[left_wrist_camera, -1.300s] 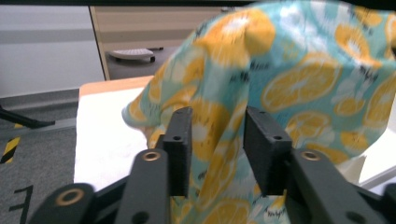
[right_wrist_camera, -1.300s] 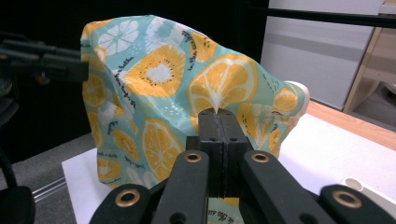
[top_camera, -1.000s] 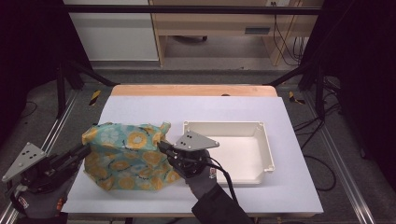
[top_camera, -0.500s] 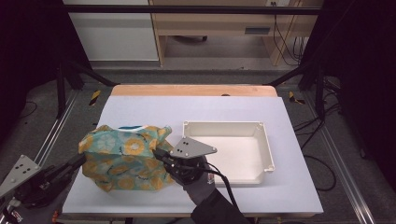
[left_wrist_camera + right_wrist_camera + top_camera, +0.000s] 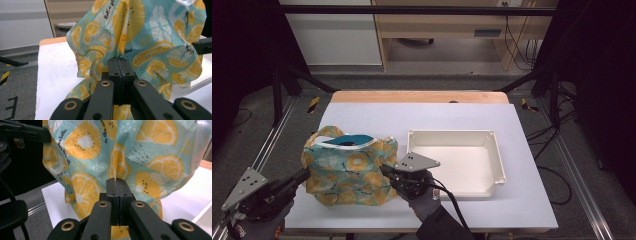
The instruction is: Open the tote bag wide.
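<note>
Both grippers, left (image 5: 304, 174) and right (image 5: 383, 170), clamp the bag (image 5: 349, 170) on a white table (image 5: 422, 112) beside the tray (image 5: 499, 160), dark room around.

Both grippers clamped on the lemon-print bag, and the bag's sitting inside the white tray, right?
Not quite. The lemon-print bag is not in the white tray; the high view shows it on the table beside the tray. The rest holds: the left gripper and right gripper are each shut on its fabric.

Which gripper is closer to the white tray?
Right. The right gripper pinches the bag beside the tray; the left gripper grips the bag's far side.
</note>
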Demonstrator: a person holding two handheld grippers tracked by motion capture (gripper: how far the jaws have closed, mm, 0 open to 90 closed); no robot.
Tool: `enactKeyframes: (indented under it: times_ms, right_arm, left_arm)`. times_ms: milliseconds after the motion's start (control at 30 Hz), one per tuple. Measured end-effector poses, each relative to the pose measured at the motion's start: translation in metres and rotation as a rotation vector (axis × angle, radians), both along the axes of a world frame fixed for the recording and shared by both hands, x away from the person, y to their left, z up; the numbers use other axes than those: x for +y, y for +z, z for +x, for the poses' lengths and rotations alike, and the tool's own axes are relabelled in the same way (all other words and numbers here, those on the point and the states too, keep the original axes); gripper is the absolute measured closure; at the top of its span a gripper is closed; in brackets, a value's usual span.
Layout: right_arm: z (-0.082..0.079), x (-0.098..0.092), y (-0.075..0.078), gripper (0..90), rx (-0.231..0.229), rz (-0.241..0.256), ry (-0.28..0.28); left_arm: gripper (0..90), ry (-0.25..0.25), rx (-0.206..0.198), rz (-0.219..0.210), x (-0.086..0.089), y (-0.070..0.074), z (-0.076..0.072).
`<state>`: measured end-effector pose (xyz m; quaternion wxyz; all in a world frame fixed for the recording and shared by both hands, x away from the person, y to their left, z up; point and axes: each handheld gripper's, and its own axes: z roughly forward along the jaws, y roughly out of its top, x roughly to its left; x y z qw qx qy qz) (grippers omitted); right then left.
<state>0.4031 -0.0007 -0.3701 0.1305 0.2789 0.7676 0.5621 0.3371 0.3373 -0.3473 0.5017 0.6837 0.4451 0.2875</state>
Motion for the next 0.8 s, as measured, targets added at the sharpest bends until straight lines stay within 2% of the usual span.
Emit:
enactKeyframes:
  times_ms: [100, 167, 233, 367, 500, 533, 567, 600, 733, 800]
  right_arm:
    - [0.001, -0.001, 0.006, 79.2, -0.018, 0.014, -0.006]
    - [0.001, -0.003, 0.014, 72.2, -0.041, 0.043, -0.009]
    - [0.002, -0.004, 0.022, 62.4, -0.064, 0.062, -0.017]
    - [0.012, -0.003, 0.04, 45.0, -0.106, 0.087, -0.064]
    - [0.017, 0.001, 0.045, 42.5, -0.117, 0.083, -0.081]
    - [0.019, 0.003, 0.045, 42.5, -0.121, 0.08, -0.083]
    - [0.021, 0.006, 0.045, 48.4, -0.119, 0.069, -0.079]
    - [0.021, 0.006, 0.045, 48.4, -0.119, 0.069, -0.079]
    - [0.019, 0.007, 0.039, 74.1, -0.11, 0.009, -0.082]
    - [0.018, 0.002, 0.036, 83.7, -0.101, 0.028, -0.071]
  left_arm:
    - [89.4, 0.003, 0.005, 0.003, 0.0, -0.001, 0.001]
    - [89.4, 0.001, 0.007, 0.003, 0.0, -0.002, 0.002]
    - [89.4, 0.001, 0.011, 0.005, 0.0, -0.002, 0.003]
    - [89.3, -0.001, 0.012, 0.008, 0.0, -0.002, 0.003]
    - [89.3, -0.003, 0.015, 0.01, 0.0, -0.002, 0.004]
    - [89.3, -0.002, 0.014, 0.008, 0.0, -0.002, 0.005]
    - [89.2, -0.003, 0.014, 0.008, 0.0, -0.002, 0.005]
    - [89.2, -0.004, 0.015, 0.008, 0.0, -0.002, 0.005]
    - [89.0, -0.002, 0.013, 0.003, 0.001, -0.002, 0.005]
    - [88.9, -0.006, 0.011, 0.004, 0.0, -0.002, 0.005]
